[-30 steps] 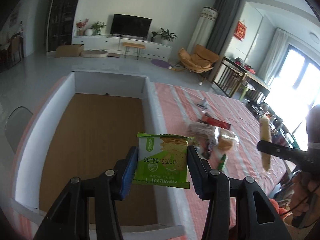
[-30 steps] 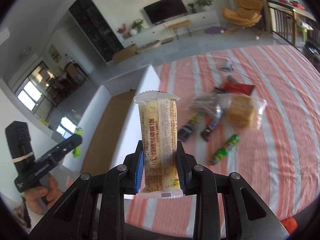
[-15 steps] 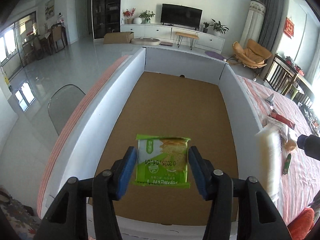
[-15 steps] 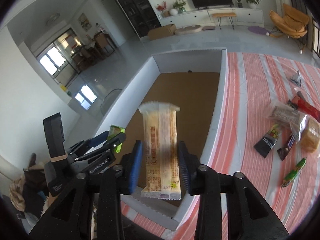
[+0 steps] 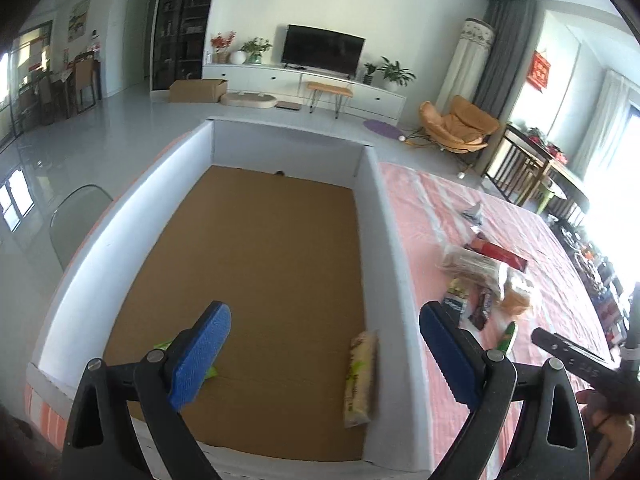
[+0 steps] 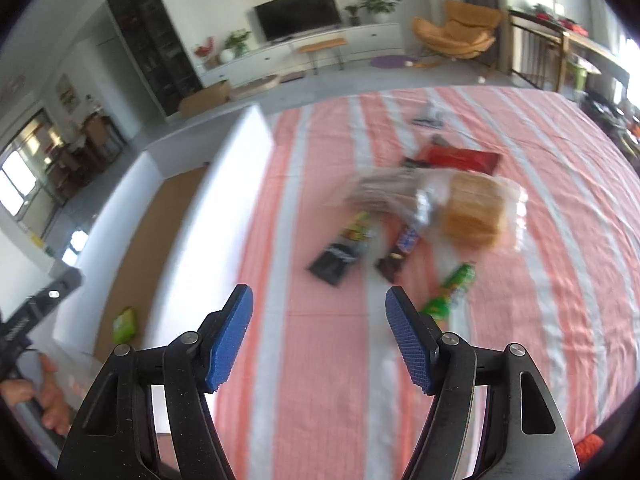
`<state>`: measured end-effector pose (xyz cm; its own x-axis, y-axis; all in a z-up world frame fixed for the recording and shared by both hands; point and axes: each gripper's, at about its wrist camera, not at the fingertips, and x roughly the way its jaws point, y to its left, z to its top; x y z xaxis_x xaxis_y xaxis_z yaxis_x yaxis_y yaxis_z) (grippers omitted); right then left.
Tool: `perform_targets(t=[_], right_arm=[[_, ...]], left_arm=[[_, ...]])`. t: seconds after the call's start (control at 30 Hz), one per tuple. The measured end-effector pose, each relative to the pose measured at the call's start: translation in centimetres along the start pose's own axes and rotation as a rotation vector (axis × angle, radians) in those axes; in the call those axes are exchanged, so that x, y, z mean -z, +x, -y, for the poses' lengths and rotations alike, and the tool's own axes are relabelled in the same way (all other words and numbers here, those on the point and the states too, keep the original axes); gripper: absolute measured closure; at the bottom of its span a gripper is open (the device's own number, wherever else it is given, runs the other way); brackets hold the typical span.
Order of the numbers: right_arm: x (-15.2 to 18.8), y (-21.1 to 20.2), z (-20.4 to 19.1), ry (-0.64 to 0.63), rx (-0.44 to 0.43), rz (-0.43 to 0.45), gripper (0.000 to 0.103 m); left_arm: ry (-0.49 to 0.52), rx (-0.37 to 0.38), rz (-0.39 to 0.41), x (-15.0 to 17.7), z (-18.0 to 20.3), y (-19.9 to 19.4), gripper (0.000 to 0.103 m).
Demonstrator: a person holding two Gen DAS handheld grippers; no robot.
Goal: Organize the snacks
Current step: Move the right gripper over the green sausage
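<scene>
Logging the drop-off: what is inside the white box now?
In the white box: a long beige snack pack by the right wall and a green cracker packet, mostly covered by the left gripper.

A home living room: television, armchair, potted plants.

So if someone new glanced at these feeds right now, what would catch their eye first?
Probably the big white-walled box with its brown cardboard floor, where a long yellowish snack pack lies by the right wall and a green packet near the front. Then the pile of wrapped snacks on the pink striped cloth, ahead of the open, empty right hand-held gripper.
</scene>
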<state>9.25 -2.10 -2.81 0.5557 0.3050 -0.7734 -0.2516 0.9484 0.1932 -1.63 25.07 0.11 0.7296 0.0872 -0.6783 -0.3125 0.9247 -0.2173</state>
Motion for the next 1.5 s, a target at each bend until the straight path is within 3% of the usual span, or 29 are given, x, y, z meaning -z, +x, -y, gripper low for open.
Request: perform_targets(t=[0.17,0.33,0.43,0.53,0.63,0.93,1.2,1.5], right_arm=[[3.1,0.7,8.9,0.164,0.209,0.005,0.031],[4.5,1.9,14.9,0.246,0.369,-0.005,0.031],[5.1,2.5,16.8,0.256,0.424,0.004,0.031],[5.2,2.3,17.6,0.292,0.426,0.032,0.028],[5.1,2.6,17.4,0.273,0.439,0.027,0.027],[5.8,3.1,17.2,0.279,0.459,0.043,0.014],[6.0,3.2,17.0,0.276,0.461,0.049,0.011],[6.0,3.2,17.0,0.277,0.462,0.049,0.011]], left_arm=[[0.126,0.143,-0.040,1.1,7.5,-0.1,0.004],[0.256,0.241,-0.140,4.2,15.5,2.0,0.004],[0.328,0.253,-0.177,6.5,19.0,4.4,0.004],[0.395,0.212,-0.188,8.4,21.4,7.3,0.004],[0.420,0.155,-0.201,9.9,21.5,9.4,0.004],[0.323,0.110,-0.250,11.5,18.5,13.0,0.004],[0.392,0.066,-0.199,12.3,18.4,13.1,0.003],[0.378,0.059,-0.192,12.3,18.1,13.2,0.000]])
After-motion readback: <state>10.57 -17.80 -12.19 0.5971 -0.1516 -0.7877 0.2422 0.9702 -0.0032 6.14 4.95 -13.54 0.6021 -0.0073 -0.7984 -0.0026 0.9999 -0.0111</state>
